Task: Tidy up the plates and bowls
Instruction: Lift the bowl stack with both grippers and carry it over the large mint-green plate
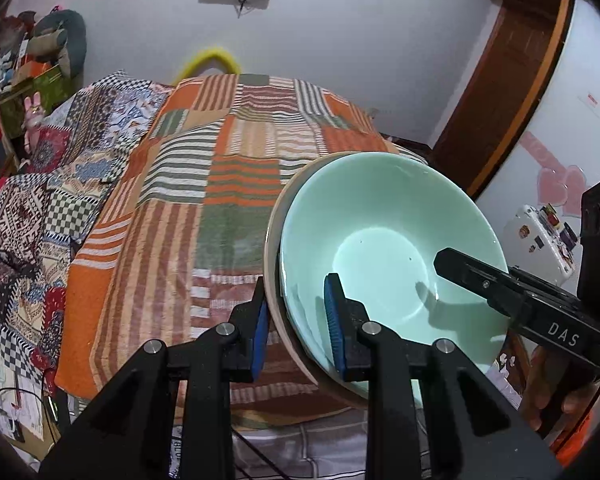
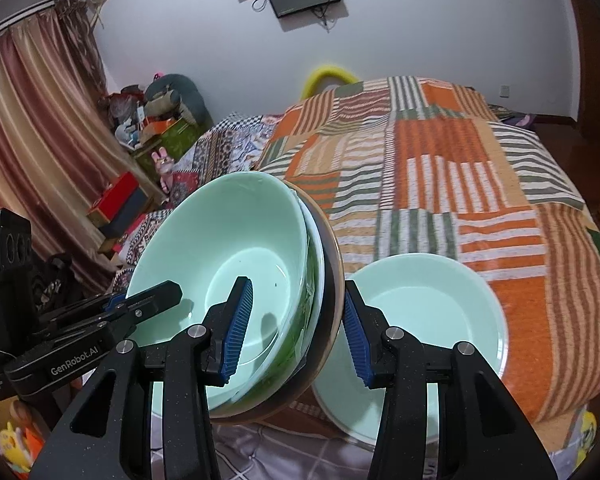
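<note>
A stack of bowls (image 2: 236, 264) — pale green one on top, darker one beneath — hangs tilted above the striped blanket (image 1: 220, 184), its mouth tipped toward both cameras. The left gripper (image 1: 298, 320) clamps one rim, the right gripper (image 2: 296, 328) clamps the opposite rim. A green plate (image 2: 432, 320) lies flat on the bed's near edge — just beside the stack.
</note>
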The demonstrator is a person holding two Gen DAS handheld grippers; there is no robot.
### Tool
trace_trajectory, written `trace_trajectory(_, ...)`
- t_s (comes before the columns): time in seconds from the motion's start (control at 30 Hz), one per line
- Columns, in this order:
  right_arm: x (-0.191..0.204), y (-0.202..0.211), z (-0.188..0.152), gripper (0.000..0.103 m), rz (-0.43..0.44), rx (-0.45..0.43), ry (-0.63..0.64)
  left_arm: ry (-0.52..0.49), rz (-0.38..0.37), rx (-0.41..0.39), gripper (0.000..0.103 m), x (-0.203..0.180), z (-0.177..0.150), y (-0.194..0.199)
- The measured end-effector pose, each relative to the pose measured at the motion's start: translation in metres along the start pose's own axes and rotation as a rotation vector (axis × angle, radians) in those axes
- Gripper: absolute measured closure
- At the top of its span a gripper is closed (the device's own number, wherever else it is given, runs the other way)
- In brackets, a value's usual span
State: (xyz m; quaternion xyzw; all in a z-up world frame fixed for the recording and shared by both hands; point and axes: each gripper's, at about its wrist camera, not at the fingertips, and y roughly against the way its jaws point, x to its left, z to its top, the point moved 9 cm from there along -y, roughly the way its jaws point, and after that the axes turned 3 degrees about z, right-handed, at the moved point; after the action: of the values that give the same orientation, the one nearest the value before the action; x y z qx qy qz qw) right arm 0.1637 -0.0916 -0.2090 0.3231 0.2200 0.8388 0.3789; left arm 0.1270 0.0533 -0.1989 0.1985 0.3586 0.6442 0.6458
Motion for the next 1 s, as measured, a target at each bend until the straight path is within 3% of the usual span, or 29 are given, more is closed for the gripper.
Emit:
trace_trajectory(0.37, -0.032, 0.026, -0.001, 0.062, -0.041, -0.038, -0.039, -0.050, -0.039, 0.029, 0.077, -0.044, -0.001, -0.014)
trace_trajectory(1.0, -0.087, 0.025, -0.026, 0.062, -0.094, 0.017, -0.140, -0.101, -0.061, 0.147, 0.077, -0.081, -0.020, -0.069)
